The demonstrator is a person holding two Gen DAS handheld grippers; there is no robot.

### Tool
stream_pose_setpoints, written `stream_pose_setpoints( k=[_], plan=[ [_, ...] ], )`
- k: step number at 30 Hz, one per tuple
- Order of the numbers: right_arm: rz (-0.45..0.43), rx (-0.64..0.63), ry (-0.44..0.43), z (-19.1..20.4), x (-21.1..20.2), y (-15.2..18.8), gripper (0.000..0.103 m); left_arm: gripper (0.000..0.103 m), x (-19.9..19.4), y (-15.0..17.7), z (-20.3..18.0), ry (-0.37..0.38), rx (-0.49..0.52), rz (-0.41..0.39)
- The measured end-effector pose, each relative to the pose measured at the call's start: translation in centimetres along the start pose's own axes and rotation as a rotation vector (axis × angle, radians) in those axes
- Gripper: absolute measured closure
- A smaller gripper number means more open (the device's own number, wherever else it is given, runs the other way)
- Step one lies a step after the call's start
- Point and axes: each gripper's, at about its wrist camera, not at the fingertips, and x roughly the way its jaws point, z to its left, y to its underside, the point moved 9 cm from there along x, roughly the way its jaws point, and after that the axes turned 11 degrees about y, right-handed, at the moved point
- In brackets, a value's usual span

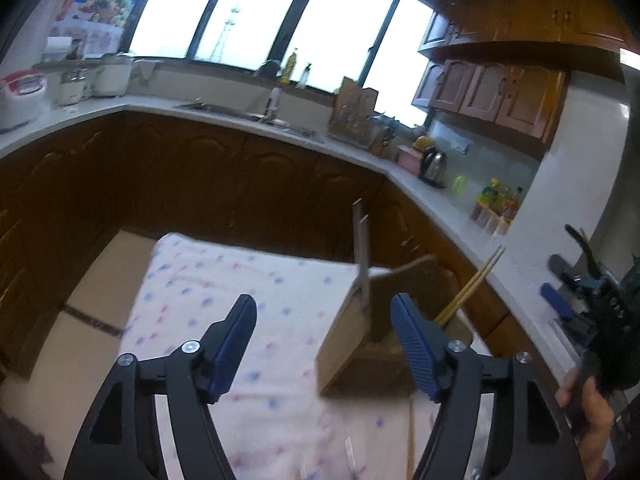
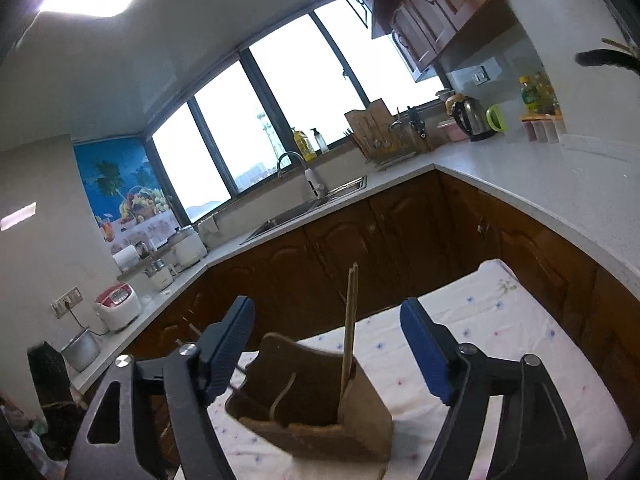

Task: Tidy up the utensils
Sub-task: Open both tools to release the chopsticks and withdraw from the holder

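Observation:
A brown wooden utensil holder [image 1: 352, 344] stands on a table with a flowered white cloth [image 1: 224, 280]. A metal utensil handle [image 1: 362, 256] and a pair of bamboo chopsticks [image 1: 472, 288] stick up out of it. My left gripper [image 1: 324, 344] is open and empty, just in front of the holder. In the right wrist view the holder [image 2: 316, 404] sits between my open, empty right gripper's fingers [image 2: 328, 348], with the chopsticks [image 2: 351, 320] upright in it. The right gripper also shows in the left wrist view [image 1: 592, 300], held by a hand.
Loose chopsticks [image 1: 410, 436] lie on the cloth near my left gripper. Dark wood cabinets [image 1: 240, 184] and a white L-shaped countertop [image 2: 540, 192] run behind the table, with a sink [image 2: 312, 208], kettle [image 2: 470, 118], rice cookers and bottles.

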Motion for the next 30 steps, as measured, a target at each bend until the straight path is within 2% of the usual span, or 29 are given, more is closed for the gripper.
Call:
stream_pose_setpoints(
  k=[8, 14, 22, 30],
  plan=[
    [0.042, -0.008, 0.027, -0.7, -3.9, 3.0, 0.019, 0.033, -5.8, 4.3, 0.2, -0.063, -0.038, 0.053],
    [0.066, -0.037, 0.046, -0.6, -6.4, 5.5, 0.019, 0.033, -9.3, 5.4, -1.9, -0.08, -0.011, 0.066],
    [0.1, -0.054, 0.062, -0.9, -8.8, 8.6, 0.019, 0.033, -12.3, 7.8, -2.5, -0.105, 0.009, 0.102],
    [0.126, -0.054, 0.089, -1.8, -9.9, 10.6, 0.019, 0.033, -12.8, 9.1, -2.9, -0.118, 0.037, 0.159]
  ],
)
